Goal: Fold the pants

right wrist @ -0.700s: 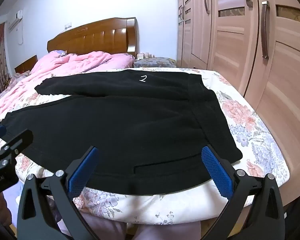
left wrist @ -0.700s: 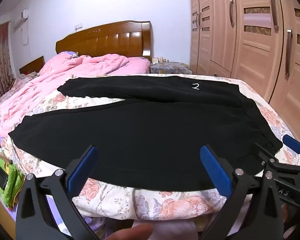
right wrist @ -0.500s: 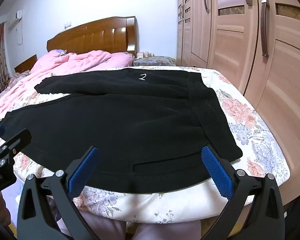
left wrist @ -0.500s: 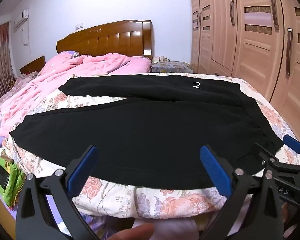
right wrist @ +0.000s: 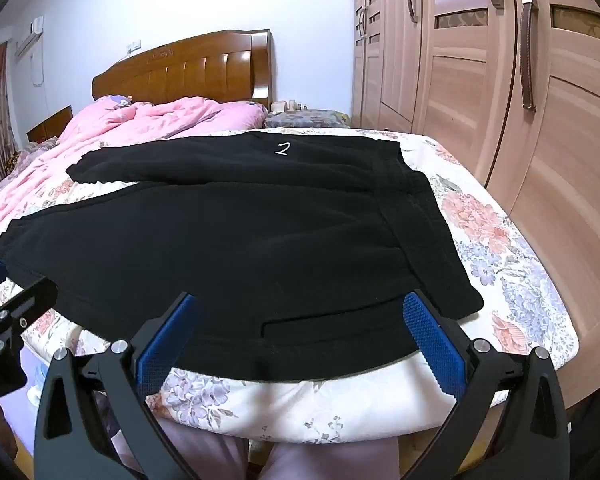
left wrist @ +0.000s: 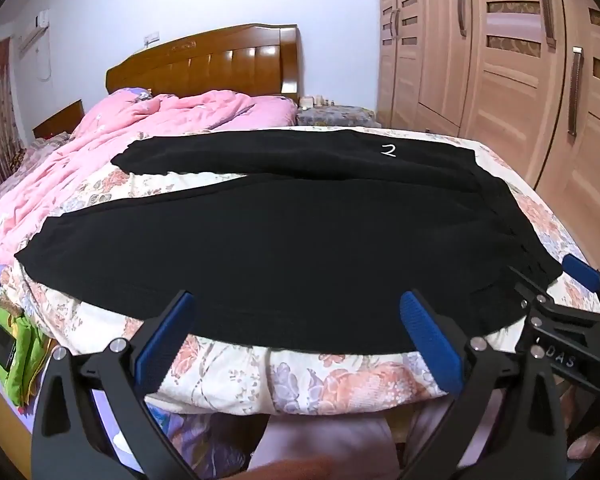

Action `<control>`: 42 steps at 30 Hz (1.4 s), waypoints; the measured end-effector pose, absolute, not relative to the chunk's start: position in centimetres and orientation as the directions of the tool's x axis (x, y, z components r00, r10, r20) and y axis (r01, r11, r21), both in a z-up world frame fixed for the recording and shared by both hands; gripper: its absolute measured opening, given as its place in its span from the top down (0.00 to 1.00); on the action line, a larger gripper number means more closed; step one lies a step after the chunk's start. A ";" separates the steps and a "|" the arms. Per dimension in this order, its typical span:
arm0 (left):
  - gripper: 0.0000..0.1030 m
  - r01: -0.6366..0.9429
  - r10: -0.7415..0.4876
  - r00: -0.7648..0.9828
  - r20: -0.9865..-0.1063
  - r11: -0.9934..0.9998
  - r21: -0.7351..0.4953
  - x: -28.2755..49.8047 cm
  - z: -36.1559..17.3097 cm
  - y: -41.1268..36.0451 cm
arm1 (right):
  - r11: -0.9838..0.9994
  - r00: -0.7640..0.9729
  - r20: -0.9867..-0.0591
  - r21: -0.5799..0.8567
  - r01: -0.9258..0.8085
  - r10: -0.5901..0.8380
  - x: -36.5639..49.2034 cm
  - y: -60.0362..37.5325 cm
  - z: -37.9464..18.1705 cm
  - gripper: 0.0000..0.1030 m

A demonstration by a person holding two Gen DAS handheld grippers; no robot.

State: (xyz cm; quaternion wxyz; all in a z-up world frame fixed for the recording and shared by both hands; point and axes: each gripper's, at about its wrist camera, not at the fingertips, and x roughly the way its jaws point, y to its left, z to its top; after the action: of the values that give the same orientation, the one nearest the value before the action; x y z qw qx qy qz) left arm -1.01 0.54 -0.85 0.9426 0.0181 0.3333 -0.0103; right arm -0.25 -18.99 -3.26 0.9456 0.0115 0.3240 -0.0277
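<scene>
Black pants flat on bed | your left gripper and right gripper spread, empty | risk: pinching sheet with hem, dragging both.

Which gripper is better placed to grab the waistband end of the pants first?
Right. The right gripper is open just short of the pants' waistband end; the left gripper faces the near leg, further from it.
</scene>
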 end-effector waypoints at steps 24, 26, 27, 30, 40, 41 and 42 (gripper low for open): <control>0.01 0.010 -0.021 0.712 -0.701 1.000 -0.021 -0.3 -2.5 1.9 | 0.998 0.776 -0.628 -0.007 0.062 -0.052 -0.1 -19.2 -3.6 0.04; 0.01 0.017 -0.024 0.713 -0.701 1.000 -0.017 -0.3 -2.5 1.7 | 0.998 0.776 -0.629 -0.006 0.061 -0.051 -0.1 -19.1 -3.6 0.04; 0.01 0.019 -0.022 0.715 -0.699 1.000 -0.013 -0.4 -2.4 1.7 | 0.998 0.775 -0.630 -0.006 0.061 -0.051 -0.1 -19.2 -3.6 0.04; 0.01 0.016 -0.020 0.723 -0.691 1.000 -0.012 -0.5 -2.2 1.9 | 0.998 0.772 -0.633 -0.004 0.062 -0.051 -0.1 -19.2 -3.7 0.04; 0.01 0.003 -0.023 0.712 -0.701 1.000 -0.031 -0.4 -2.2 2.2 | 0.998 0.771 -0.635 -0.003 0.062 -0.050 -0.2 -19.1 -3.9 0.04; 0.01 0.002 -0.023 0.712 -0.702 1.000 -0.031 -0.4 -2.3 2.2 | 0.998 0.770 -0.637 -0.002 0.062 -0.049 -0.1 -19.2 -3.9 0.04; 0.01 0.000 -0.022 0.711 -0.703 0.999 -0.032 -0.4 -2.3 2.2 | 0.998 0.769 -0.638 -0.001 0.062 -0.048 -0.1 -19.2 -4.0 0.04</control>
State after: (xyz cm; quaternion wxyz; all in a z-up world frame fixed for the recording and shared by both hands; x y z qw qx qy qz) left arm -0.41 2.24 -2.32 0.9248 -0.0146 0.3800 -0.0061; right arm -0.14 -19.16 -4.00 0.9404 0.0102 0.3388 -0.0293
